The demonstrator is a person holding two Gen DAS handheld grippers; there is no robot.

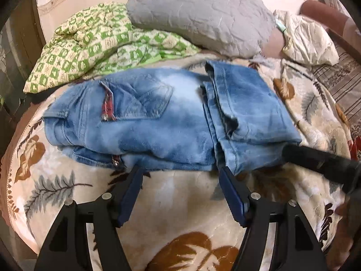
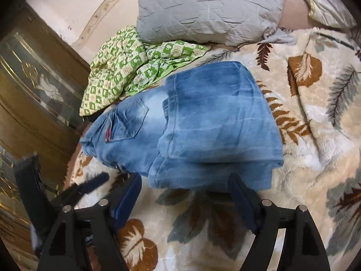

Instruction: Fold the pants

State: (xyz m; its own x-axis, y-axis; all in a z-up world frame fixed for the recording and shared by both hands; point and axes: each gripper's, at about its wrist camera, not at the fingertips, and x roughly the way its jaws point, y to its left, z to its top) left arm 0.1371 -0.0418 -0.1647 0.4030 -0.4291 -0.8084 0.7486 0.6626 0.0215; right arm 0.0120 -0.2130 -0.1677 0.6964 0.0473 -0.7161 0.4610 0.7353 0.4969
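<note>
behind the folded jeans [image 1: 171, 122] lie a grey pillow [image 1: 198, 15] and green quilt [image 1: 94, 47].

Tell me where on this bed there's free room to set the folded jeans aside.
Free: the leaf-print blanket right of the jeans, and the strip between the jeans and both open tongs. Crowded: the far side, where the green checkered quilt and grey pillow sit.

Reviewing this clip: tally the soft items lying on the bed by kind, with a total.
Folded light-blue denim jeans: 1
Grey quilted pillow: 1
Cream crinkled pillow: 1
Green-and-cream checked quilt: 1
Cream leaf-print plush blanket underneath: 1
Total: 5
</note>
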